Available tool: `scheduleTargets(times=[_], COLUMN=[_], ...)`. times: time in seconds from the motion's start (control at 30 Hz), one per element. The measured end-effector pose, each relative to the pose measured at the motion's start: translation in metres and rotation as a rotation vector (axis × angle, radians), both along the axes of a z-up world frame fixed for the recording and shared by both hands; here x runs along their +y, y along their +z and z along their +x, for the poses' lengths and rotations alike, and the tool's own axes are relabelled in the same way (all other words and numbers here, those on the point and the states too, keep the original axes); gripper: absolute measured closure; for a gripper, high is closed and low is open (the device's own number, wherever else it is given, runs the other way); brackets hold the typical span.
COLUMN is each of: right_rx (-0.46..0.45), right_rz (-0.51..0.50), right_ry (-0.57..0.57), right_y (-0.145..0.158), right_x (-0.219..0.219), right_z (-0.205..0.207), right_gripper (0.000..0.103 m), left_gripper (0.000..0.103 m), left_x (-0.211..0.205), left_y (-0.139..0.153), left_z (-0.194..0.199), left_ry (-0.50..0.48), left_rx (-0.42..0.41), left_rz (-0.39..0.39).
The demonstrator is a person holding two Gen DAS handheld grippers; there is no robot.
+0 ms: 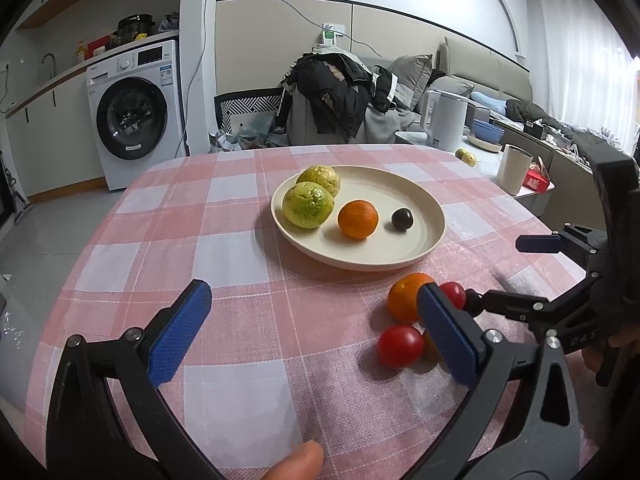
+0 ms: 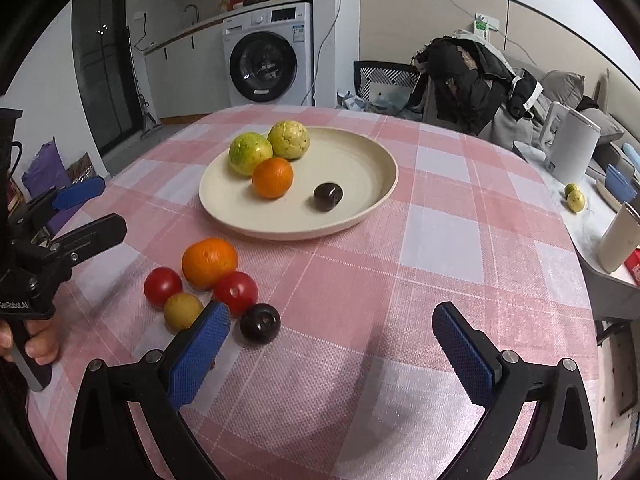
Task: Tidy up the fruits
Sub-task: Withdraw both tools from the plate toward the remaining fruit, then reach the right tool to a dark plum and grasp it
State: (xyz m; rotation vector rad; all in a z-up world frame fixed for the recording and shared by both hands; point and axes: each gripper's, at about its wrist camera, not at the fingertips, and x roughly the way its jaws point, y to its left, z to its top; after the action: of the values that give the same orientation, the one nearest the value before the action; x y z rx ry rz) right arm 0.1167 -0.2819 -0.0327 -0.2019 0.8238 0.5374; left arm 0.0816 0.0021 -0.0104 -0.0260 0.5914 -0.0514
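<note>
A cream plate on the pink checked tablecloth holds two yellow-green fruits, an orange and a dark plum. It also shows in the left wrist view. Loose on the cloth in front of it lie an orange, two red tomatoes, a small yellow fruit and a dark plum. My right gripper is open and empty, its left finger next to the loose plum. My left gripper is open and empty, its right finger in front of the loose orange.
A white kettle, a cream cup, blue bowls and two small fruits sit on a side table to the right. A chair piled with dark clothes stands behind the table. A washing machine is at the back.
</note>
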Motion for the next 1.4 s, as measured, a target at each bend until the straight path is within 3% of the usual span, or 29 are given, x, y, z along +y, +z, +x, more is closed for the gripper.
scheduleTargets(times=[0.1,0.43,0.63,0.77,0.93,1.2,1.4], right_rx=[0.002,0.057,0.072,0.089,0.094,0.088,0.084], right_rz=[-0.042,-0.037,-0.062,-0.068,-0.05,-0.038,-0.041], right_ry=[0.005,0.046,0.059,0.071,0.089,0.101,0.12], right_y=[-0.005,-0.012,-0.017,-0.02,-0.019,-0.015,-0.015], right_x=[0.002,0.009,0.017,0.02,0.021,0.023,0.026], right_z=[0.0,0.001,0.001,0.002,-0.001,-0.002,-0.005], right_gripper=[0.0,0.0,0.002,0.016,0.024,0.05,0.055], left_gripper=[0.001,0.001,0.001,0.001,0.001,0.001,0.001], left_x=[-0.004,-0.018,-0.017,-0.017,-0.016,-0.015,-0.019], left_y=[-0.001,-0.003,-0.003,-0.004,-0.004,-0.005,-0.01], left_z=[-0.001,-0.001,0.0,0.001,0.001,0.0,0.003], left_ry=[-0.017,-0.067,-0.07,-0.066,-0.071,-0.084,-0.11], left_rx=[-0.001,0.011,0.014,0.019,0.02,0.02,0.063], left_rz=[0.016,0.066,0.058,0.055,0.06,0.052,0.061])
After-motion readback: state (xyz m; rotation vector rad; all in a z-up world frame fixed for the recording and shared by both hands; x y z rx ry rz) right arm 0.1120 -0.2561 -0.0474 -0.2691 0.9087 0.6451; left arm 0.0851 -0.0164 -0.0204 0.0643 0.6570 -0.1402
